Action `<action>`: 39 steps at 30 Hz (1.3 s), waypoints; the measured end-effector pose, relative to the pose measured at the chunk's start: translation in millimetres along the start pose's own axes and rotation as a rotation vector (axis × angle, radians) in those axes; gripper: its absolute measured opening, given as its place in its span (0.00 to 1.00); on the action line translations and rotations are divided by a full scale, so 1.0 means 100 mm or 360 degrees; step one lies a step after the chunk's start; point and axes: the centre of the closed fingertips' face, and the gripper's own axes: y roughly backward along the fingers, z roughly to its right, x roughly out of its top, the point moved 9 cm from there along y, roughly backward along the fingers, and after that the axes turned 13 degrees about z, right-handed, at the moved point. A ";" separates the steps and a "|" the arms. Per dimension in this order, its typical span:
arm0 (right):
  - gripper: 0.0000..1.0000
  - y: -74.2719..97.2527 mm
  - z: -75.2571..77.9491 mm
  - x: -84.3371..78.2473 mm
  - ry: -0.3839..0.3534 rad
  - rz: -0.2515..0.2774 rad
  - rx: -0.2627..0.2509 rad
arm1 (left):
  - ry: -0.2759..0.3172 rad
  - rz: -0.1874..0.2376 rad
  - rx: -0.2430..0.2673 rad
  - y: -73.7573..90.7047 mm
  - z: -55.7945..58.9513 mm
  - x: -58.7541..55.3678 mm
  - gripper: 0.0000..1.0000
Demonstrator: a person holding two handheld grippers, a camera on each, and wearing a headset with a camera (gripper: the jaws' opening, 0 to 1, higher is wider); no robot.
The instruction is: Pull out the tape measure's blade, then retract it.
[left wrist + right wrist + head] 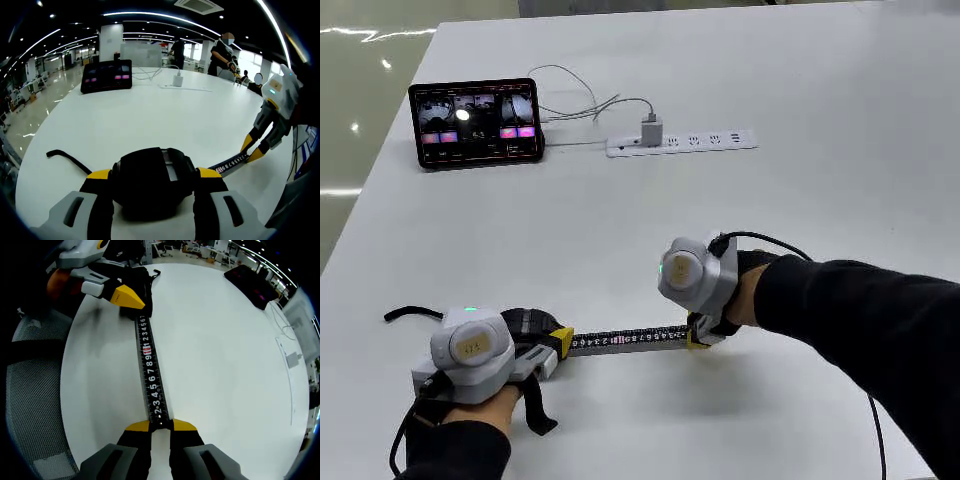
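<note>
The right gripper [160, 426], jaws pinched almost shut on the tip of the blade [149, 365], holds it drawn a short way out of the case [150, 192]. The left gripper [154, 173], jaws spread wide, clamps the case from both sides on the white table [790, 90]. A black strap [65, 156] trails from the case's far side, and a tablet [477, 122] and power strip [685, 141] lie well beyond the case. The thin steel blade is probably springy, slick and quick to snap back, so its end looks like the surest hold. The case appears compact and rigid.
</note>
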 end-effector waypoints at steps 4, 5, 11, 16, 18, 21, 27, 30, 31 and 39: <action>0.09 -0.01 0.00 0.02 -0.0010 0.0005 0.0000 | 0.0000 0.0002 0.0004 0.00 0.00 0.00 0.59; 0.09 -0.01 0.00 0.02 -0.0012 0.0007 0.0000 | 0.0000 0.0002 0.0003 0.00 0.00 0.00 0.59; 0.09 -0.03 -0.01 0.05 0.0002 0.0009 0.0005 | 0.0001 -0.0001 0.0003 0.00 -0.01 0.00 0.60; 0.09 -0.04 0.00 0.07 -0.0002 0.0014 0.0009 | 0.0000 0.0002 0.0001 0.00 -0.01 0.00 0.60; 0.09 -0.05 -0.01 0.08 0.0005 0.0011 0.0011 | -0.0001 0.0003 0.0001 0.00 -0.01 0.00 0.60; 0.09 -0.05 -0.01 0.09 0.0005 0.0010 0.0014 | -0.0001 0.0002 0.0001 0.00 -0.01 0.00 0.60; 0.09 -0.07 -0.02 0.12 -0.0003 0.0003 0.0004 | 0.0001 0.0000 -0.0001 0.00 -0.01 0.00 0.60; 0.09 -0.07 -0.02 0.13 0.0003 0.0001 0.0004 | 0.0000 -0.0010 -0.0005 0.00 -0.01 0.01 0.59; 0.09 -0.07 -0.02 0.13 0.0003 0.0002 0.0005 | 0.0001 -0.0012 -0.0003 0.00 -0.01 0.01 0.59; 0.09 -0.09 -0.03 0.16 0.0000 0.0013 0.0003 | 0.0002 -0.0005 -0.0001 0.00 0.00 0.00 0.60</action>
